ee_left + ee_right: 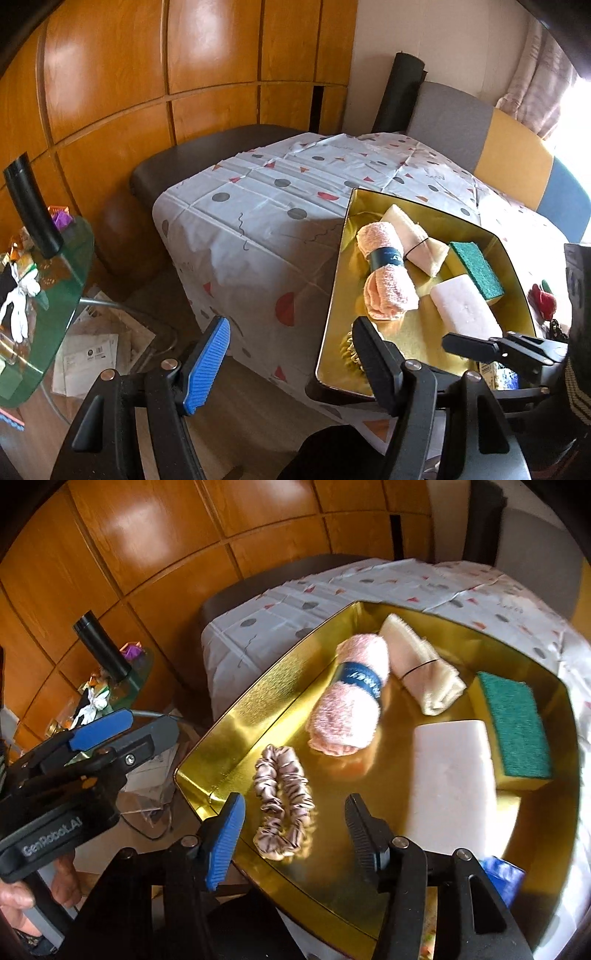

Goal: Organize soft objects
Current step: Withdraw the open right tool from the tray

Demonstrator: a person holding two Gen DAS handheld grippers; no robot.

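A gold tray [258, 709] sits on a table under a patterned cloth [258, 206]. In it lie a pink rolled towel [351, 694] with a dark blue band, a cream rolled cloth [421, 664] tied with a black elastic, a green and yellow sponge [517, 723], a pale block sponge [450, 768] and a pinkish satin scrunchie [282, 805]. My right gripper [291, 834] is open just over the scrunchie, and its pads do not touch it. My left gripper [290, 332] stands open and empty beyond the tray's left edge.
A green glass side table [55, 295] at the left carries a black bottle [33, 210] and clutter, with papers on the floor under it. A dark stool [207, 155] and a grey, yellow and blue chair [480, 140] stand behind the table. A blue packet [506, 878] lies near the tray's front corner.
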